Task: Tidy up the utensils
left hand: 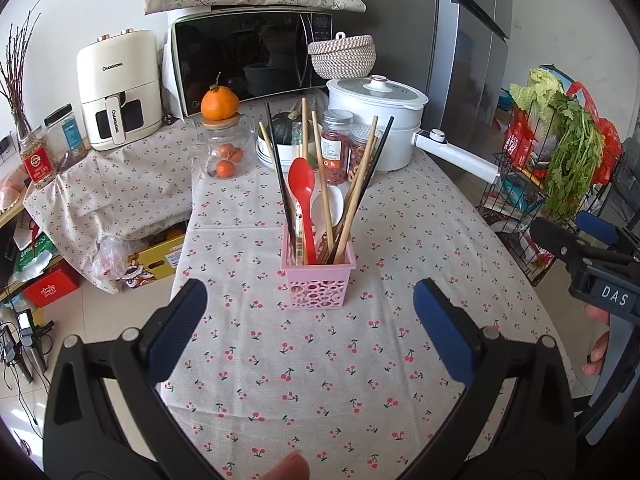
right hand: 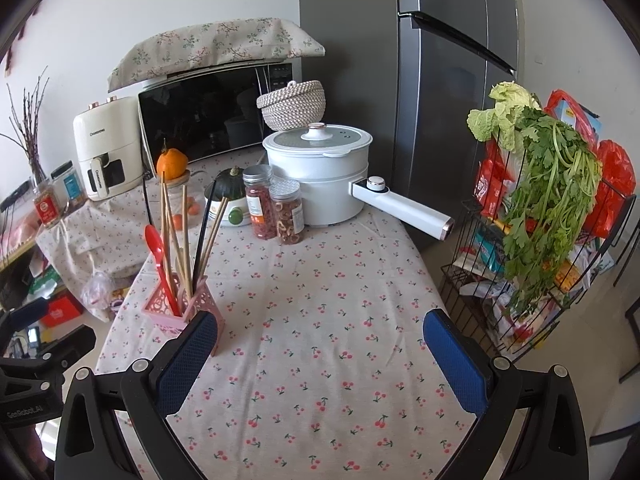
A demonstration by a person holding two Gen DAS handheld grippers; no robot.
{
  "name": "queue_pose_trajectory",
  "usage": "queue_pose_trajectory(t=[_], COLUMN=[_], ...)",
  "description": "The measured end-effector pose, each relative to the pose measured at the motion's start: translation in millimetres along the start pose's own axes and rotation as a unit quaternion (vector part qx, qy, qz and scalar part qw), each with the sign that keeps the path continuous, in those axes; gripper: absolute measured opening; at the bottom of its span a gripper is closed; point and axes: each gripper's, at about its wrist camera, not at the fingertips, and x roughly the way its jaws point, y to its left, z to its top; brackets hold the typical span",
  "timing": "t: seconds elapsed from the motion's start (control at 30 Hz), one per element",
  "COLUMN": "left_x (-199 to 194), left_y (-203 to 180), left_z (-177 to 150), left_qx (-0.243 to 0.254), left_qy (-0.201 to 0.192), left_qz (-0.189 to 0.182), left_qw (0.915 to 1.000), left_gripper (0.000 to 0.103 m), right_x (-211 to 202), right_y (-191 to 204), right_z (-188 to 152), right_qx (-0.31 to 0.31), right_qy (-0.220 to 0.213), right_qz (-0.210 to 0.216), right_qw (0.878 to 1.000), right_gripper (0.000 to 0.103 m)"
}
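1. Pink holder (left hand: 318, 280): square plastic cup with an openwork wall of round cut-outs, standing upright near the middle of the bench (left hand: 360, 380), ahead of the left gripper (left hand: 310, 318) and apart from it.
2. Contents, all handle-down and fanned outward: red spoon (left hand: 302, 184) (glossy plastic, oval bowl up), a white spoon (left hand: 334, 204) behind it, pale wooden chopsticks (left hand: 354, 200), and black chopsticks (left hand: 280, 176) leaning left and right.
3. In the right wrist view the holder (right hand: 168, 308) sits just beyond the right gripper's left finger, which hides its near corner; touching or not, cannot tell.
4. Left gripper: fingers (left hand: 178, 328) spread wide, blue textured pads facing in, nothing between them.
5. Right gripper (right hand: 320, 354): fingers (right hand: 454, 360) likewise wide apart and empty, over bare cloth.
6. Bench covering: beige woven cloth printed with small red cherries, lying flat.
7. Behind the holder: two clear jars (left hand: 336, 148) with metal lids (dried red contents and rings), a white lidded pot (left hand: 374, 120) with a long handle, a glass jar (left hand: 226, 152) of small oranges with a larger orange on its wooden lid.
8. Far right: wire rack (right hand: 532, 280) with leafy greens.
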Motion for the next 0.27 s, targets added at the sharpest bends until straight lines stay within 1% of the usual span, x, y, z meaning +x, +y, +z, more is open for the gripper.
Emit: queue_pose_trajectory(t=[0.17, 0.27], left_x=[6.7, 12.5], left_y=[5.8, 8.7], left_z=[-0.1, -2.6], left_qx=[-0.022, -0.024], left_qy=[0.012, 0.004], left_qz=[-0.009, -0.005], left_qw=[0.9997, 0.9997], left_gripper=[0.102, 0.102], right_x=[0.8, 4.4], right_y=[1.1, 0.0], right_z=[0.3, -0.4], right_qx=[-0.006, -0.004], right_qy=[0.004, 0.011], right_qz=[-0.002, -0.002], right_qw=[1.0, 1.0], right_gripper=[0.103, 0.103])
